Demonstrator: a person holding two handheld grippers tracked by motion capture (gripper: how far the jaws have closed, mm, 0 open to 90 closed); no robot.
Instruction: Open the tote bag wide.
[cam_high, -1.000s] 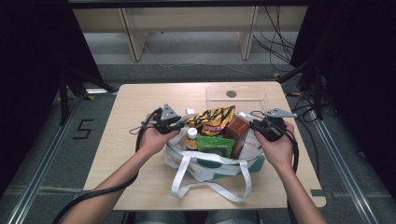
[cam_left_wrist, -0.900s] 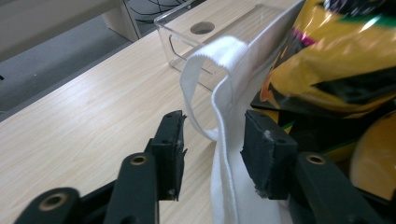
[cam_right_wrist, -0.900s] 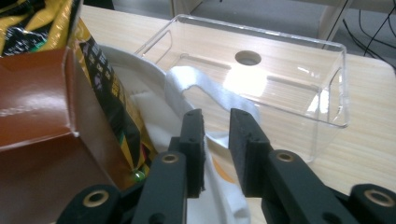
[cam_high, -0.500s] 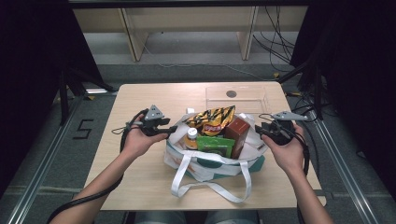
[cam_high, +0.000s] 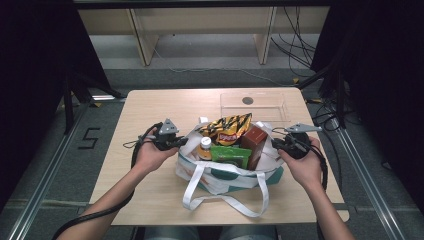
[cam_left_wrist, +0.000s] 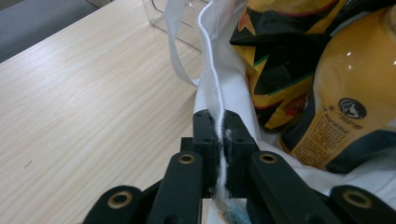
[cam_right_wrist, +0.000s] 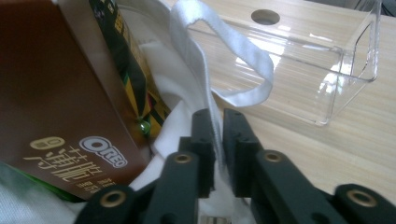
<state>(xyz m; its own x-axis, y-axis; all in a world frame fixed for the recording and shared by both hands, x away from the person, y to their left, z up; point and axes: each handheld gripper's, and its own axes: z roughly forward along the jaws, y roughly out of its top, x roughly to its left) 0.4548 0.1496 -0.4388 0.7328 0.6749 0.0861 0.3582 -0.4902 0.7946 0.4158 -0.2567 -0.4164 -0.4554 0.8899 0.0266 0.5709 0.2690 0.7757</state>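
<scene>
A white tote bag (cam_high: 227, 175) with a teal band sits at the middle of the wooden table (cam_high: 150, 107), toward the person's edge, and everything else is placed from it. The left gripper (cam_high: 175, 142) is at the bag's left rim, its jaws pressed together on the white fabric edge, which the left gripper view shows running up from between them. The right gripper (cam_high: 278, 144) is at the bag's right rim, jaws likewise clamped on the cloth, with a thin fold pinched between them in the right gripper view. The left hand (cam_high: 150, 156) and the right hand (cam_high: 303, 165) each hold their tool just outside the bag.

Inside the bag stand a yellow-and-black snack bag (cam_high: 227, 130) at the far side, a brown Oreo box (cam_high: 252, 142) to its right, a yellow bottle (cam_high: 203, 148) at the left, and a green packet (cam_high: 230, 155) nearest the person. Two white handles (cam_high: 225, 197) lie looped on the table on the bag's near side. A clear plastic bin (cam_high: 255, 105) rests just beyond the bag, on the far right part of the table.
</scene>
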